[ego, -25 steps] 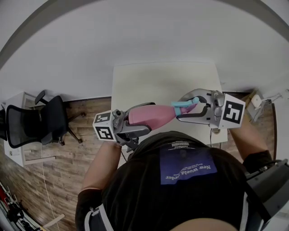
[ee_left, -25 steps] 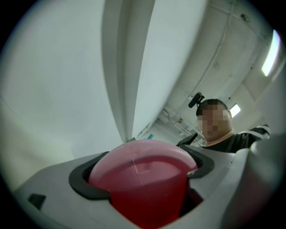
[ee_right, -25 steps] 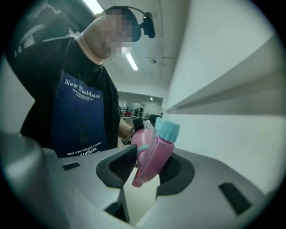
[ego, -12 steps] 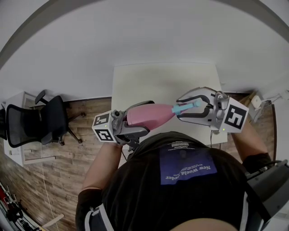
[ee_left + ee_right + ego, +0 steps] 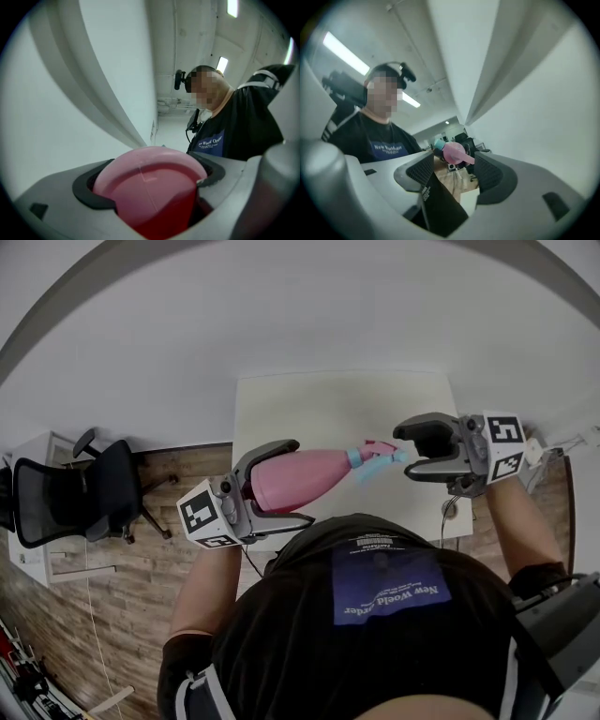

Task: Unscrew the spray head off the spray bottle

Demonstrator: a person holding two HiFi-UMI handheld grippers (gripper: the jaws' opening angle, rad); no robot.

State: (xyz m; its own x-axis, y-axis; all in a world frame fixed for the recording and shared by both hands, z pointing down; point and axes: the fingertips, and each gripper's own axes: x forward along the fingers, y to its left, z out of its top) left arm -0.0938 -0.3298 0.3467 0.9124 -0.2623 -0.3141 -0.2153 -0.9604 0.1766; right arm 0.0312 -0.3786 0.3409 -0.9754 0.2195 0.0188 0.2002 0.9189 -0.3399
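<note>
Over white table (image 5: 337, 399), left tongs (image 5: 300, 480) clamp spray bottle (image 5: 326, 469); right tongs (image 5: 405, 449), just opened, hold nothing.

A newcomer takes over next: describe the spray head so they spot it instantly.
Find the white table; over its near edge a pink bottle is held sideways. The spray head caps its narrow end: the only part with teal on it.

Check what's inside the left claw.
Pink plastic spray bottle, its round base clamped in the left claw. In the left gripper view the body covers its blue-and-pink spray head.
</note>
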